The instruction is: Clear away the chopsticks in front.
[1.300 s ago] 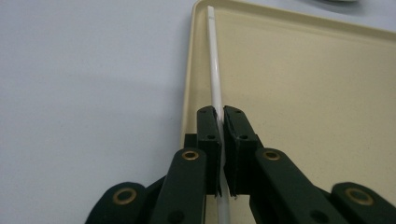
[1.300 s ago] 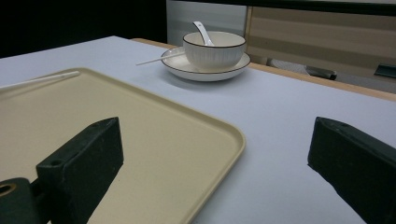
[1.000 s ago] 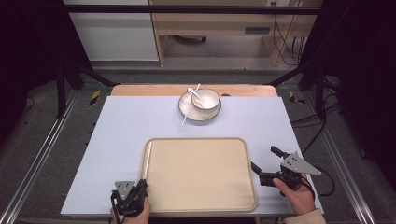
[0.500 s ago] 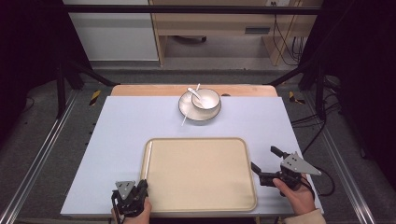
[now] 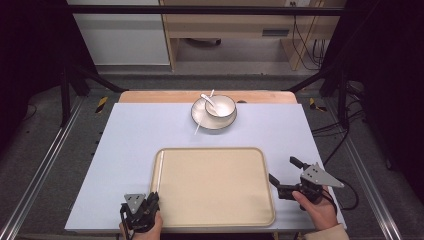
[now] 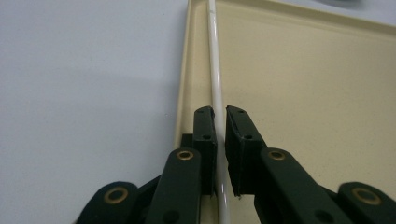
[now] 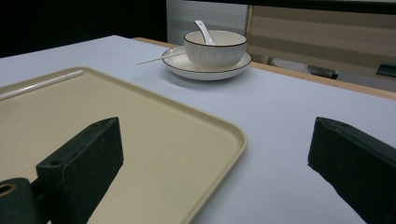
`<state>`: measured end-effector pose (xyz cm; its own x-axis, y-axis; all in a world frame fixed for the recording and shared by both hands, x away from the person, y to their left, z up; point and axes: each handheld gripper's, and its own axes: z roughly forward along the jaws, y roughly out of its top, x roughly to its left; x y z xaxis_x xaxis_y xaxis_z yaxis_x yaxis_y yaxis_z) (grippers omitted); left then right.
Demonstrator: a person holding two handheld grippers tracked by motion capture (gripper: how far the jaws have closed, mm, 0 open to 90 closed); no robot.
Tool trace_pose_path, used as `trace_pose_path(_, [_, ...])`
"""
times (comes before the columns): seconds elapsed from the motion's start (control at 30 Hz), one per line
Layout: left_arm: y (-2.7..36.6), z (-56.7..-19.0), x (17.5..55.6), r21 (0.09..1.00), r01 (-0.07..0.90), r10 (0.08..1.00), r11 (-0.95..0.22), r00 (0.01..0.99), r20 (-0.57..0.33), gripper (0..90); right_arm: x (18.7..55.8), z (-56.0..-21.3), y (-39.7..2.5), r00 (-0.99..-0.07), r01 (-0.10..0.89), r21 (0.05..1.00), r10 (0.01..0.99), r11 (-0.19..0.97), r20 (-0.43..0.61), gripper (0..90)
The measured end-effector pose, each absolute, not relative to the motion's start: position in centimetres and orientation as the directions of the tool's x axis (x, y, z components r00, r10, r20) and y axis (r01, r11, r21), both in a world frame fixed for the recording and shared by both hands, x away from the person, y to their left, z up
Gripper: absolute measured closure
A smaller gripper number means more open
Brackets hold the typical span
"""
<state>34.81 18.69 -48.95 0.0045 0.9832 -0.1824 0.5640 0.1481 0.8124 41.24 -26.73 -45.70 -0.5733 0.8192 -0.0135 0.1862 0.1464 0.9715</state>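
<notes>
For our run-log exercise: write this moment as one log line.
left gripper: shut on chopstick | right gripper: open, beside tray | bowl: on plate, far side

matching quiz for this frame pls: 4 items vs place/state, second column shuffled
Items:
1. white chopstick
2. spoon
3. left gripper
4. right gripper

Place or state:
A. standing in the bowl
B. jaws wide apart, beside the tray's right edge
C. lying along the left rim inside the tray
D. jaws nearly closed around the chopstick

Pairs: 1-C, 2-A, 3-D, 4-B
</notes>
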Motion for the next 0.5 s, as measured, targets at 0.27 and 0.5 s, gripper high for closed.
trace_pose_path(0.27, [18.4, -48.7, 34.8, 0.823, 0.551, 0.985, 0.136, 0.014, -0.172, 76.4, 41.2, -45.7, -26.7, -0.573, 0.186, 0.971, 0.820, 0.147, -0.014, 3.4])
trace_pose_path(0.5, [18.4, -46.6, 36.3, 0.851, 0.520, 0.986, 0.069, 0.097, -0.139, 69.1, 41.2, -45.7, -26.7, -0.573, 0.186, 0.971, 0.819, 0.147, -0.014, 3.4])
